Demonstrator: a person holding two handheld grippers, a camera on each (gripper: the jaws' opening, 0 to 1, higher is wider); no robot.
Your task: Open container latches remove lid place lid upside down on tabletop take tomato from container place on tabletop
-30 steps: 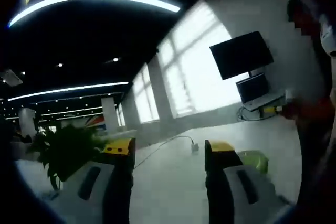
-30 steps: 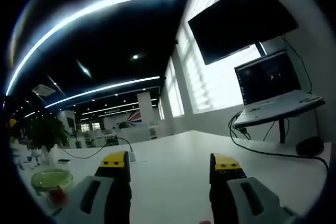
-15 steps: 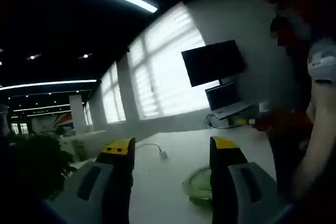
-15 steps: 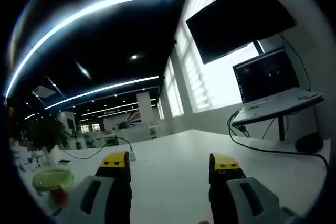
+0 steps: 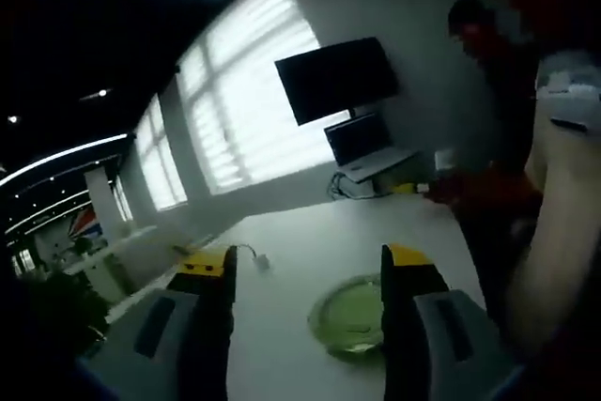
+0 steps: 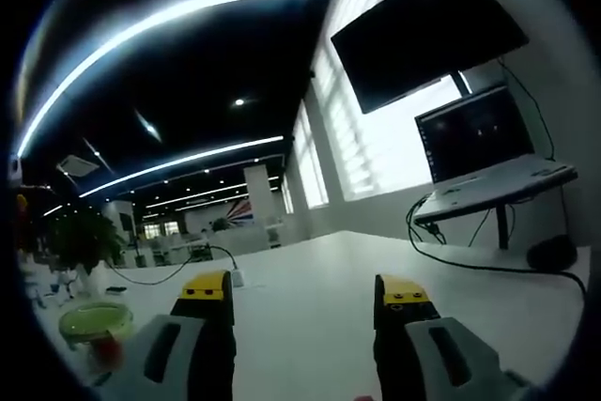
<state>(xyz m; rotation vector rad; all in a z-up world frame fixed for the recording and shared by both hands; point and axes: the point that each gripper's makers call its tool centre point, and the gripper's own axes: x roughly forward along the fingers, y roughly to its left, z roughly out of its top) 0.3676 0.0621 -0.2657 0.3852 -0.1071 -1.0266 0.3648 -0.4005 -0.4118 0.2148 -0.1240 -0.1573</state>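
A round container with a green lid (image 5: 351, 312) sits on the white tabletop (image 5: 310, 241) in the left gripper view, just ahead of my left gripper (image 5: 308, 274) and partly behind its right jaw. That gripper is open and holds nothing. In the right gripper view the same green-lidded container (image 6: 93, 322) lies far to the left on the tabletop (image 6: 300, 298), with something red at its near edge. My right gripper (image 6: 302, 293) stands open and empty, well to the right of the container.
A dark wall screen (image 5: 336, 77) and a laptop on a stand (image 5: 364, 143) are at the table's far end. A person (image 5: 526, 194) stands at the right of the left gripper view. A cable and plug (image 6: 235, 279) lie on the table; a plant (image 6: 80, 237) stands far left.
The left gripper's camera has swung, so the screen and the green-lidded container now sit nearer the middle of its view. The right gripper view is almost unchanged.
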